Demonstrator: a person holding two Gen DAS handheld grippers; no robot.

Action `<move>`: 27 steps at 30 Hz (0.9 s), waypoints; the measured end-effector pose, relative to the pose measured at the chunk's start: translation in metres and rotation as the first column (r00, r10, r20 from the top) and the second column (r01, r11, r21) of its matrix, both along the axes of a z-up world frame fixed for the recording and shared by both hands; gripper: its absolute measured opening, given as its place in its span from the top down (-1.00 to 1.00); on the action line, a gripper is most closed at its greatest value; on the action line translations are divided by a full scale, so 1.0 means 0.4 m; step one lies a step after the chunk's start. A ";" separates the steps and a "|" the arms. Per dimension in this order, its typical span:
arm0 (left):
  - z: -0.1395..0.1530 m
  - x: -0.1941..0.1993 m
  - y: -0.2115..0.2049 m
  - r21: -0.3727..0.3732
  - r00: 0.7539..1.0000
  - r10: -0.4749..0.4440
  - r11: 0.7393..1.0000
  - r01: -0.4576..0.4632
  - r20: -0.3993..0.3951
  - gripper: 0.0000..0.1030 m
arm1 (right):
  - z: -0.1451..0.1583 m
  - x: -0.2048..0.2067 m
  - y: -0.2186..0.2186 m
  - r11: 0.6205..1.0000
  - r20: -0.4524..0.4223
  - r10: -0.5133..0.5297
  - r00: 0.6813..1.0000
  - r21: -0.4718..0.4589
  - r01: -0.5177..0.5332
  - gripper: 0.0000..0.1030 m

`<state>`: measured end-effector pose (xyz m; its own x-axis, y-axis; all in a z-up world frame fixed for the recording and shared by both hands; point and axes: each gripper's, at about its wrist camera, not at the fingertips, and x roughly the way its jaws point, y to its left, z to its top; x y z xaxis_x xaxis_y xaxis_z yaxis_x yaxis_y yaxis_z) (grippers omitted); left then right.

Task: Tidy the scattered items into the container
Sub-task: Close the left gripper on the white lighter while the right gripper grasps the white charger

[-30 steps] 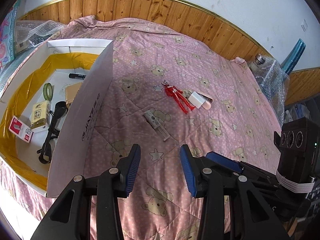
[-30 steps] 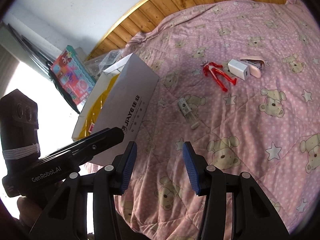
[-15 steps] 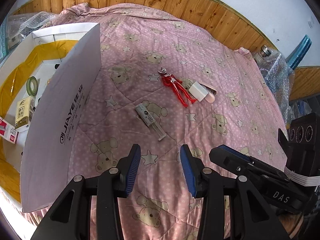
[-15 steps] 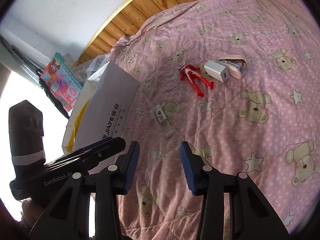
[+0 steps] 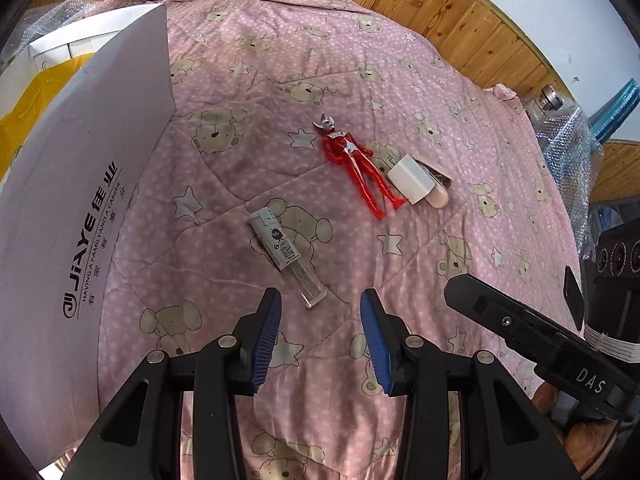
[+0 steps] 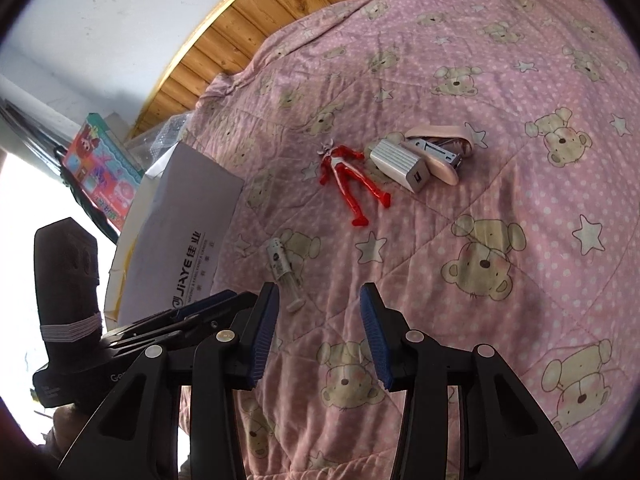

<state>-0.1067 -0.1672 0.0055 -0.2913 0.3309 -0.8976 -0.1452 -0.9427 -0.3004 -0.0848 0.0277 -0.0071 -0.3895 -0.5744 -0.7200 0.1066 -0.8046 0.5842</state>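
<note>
Blue ribbed pads line the black fingers [image 5: 269,340] of your left gripper [image 5: 320,336], which are spread apart and hold nothing. They hover low over a pink quilt printed with bears and stars [image 5: 440,128], covering a bed. Just ahead of them lies a small clear tube with a white printed label [image 5: 286,254], slanted so its clear end points into the gap between the fingers; it looks like your nearest pick.

Your right gripper [image 6: 318,334] is likewise spread and empty, hovering beside the left one, with that tube just ahead of its left finger.

Farther out, three items lie close together: a red and silver toy figure [image 5: 356,164] flat on its back, a white ribbed rectangular charger block [image 5: 410,178] beside its legs, and a pale pink stapler [image 6: 438,148] touching the block.

At your left stands the container, a white cardboard box with a yellow lining [image 5: 80,184]. Its tall printed wall faces you, so each item will probably need lifting over it.
</note>
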 end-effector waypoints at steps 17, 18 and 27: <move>-0.091 -0.079 0.013 -0.001 0.996 0.034 0.999 -0.034 0.079 0.17 | -0.058 -0.125 0.044 0.999 0.041 -0.013 0.999 0.036 0.012 0.11; -0.096 -0.082 0.014 -0.003 0.996 0.034 0.999 -0.034 0.082 0.17 | -0.063 -0.133 0.048 0.999 0.042 -0.015 0.999 0.043 0.014 0.11; -0.113 -0.110 0.020 -0.004 0.998 0.035 0.999 -0.035 0.061 0.12 | -0.105 -0.215 0.059 0.993 0.048 0.000 0.999 0.120 -0.006 0.11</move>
